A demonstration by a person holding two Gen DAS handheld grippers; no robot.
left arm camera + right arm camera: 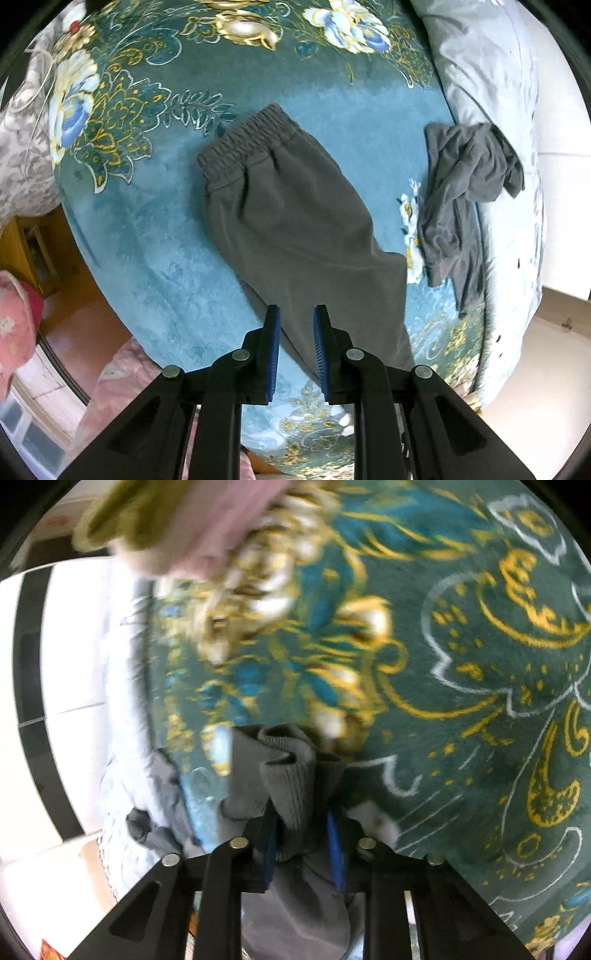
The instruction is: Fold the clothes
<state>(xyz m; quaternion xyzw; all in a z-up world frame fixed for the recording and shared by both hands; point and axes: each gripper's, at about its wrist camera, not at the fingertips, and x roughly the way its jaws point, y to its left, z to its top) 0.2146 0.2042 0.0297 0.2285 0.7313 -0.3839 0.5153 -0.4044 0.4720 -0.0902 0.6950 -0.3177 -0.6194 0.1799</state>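
Note:
Grey trousers (295, 206) with an elastic waistband lie flat on the teal flowered blanket (147, 229), their leg running down toward my left gripper (296, 314). That gripper hovers over the leg's lower end, its blue pads narrowly apart with nothing pinched between them. In the right wrist view my right gripper (301, 834) is shut on the ribbed cuff (291, 775) of a grey garment, which bunches up ahead of the pads while more grey cloth hangs below them. The same blanket (461, 664) lies behind it.
A crumpled dark grey garment (469, 192) lies at the blanket's right edge, against a pale grey quilt (498, 92). Pink bedding (14, 325) and the floor show at lower left. A blurred pink and olive thing (177, 520) fills the upper left of the right wrist view.

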